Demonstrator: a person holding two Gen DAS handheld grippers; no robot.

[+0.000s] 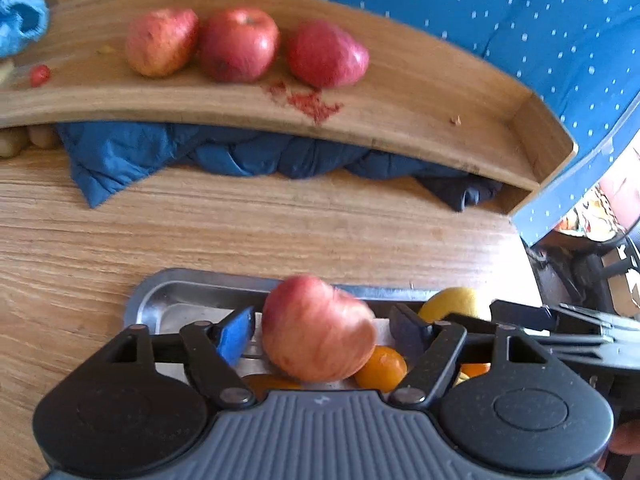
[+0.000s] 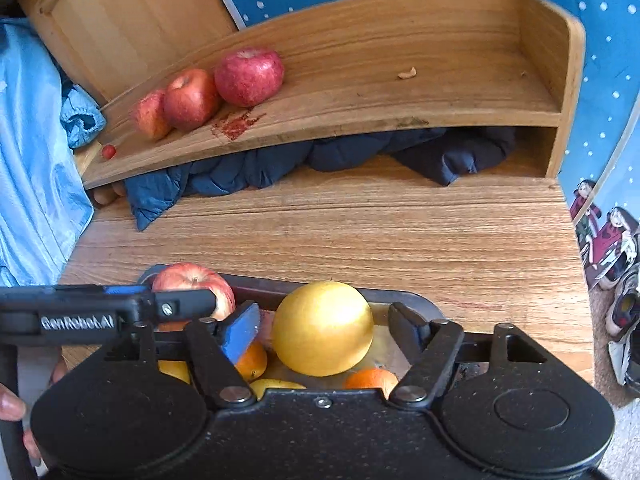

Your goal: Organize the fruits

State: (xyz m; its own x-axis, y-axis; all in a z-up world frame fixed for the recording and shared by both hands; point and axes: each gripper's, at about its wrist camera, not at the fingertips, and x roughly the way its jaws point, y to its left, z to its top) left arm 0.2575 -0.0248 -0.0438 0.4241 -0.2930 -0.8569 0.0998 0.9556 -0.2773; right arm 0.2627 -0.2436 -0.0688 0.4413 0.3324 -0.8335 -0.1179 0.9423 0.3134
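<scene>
Left gripper hangs over the metal tray, jaws spread wide. A red apple sits between the blue pads with a visible gap on each side; neither pad touches it. The apple lies in the tray on top of small oranges.

Right gripper is over the same tray, jaws likewise released. A large yellow fruit sits between its fingers, daylight on both sides, no contact. Around it in the tray: oranges and other yellow pieces, partly hidden by the gripper body. In this view the left gripper comes in from the left edge, its finger crossing in front of the red apple at the tray's far left corner.

Tray stands at the near edge of the wooden desk.

On the raised wooden shelf at the desk's far edge: three red apples in a row, left half of the shelf, touching or nearly so. Reddish crumbs lie just in front of them near the shelf's front edge. A small red fruit sits alone at the shelf's left end. Right half of the shelf holds only a small pale scrap.

Dark blue cloth is bunched under the shelf, spilling onto the desk at the left.
</scene>
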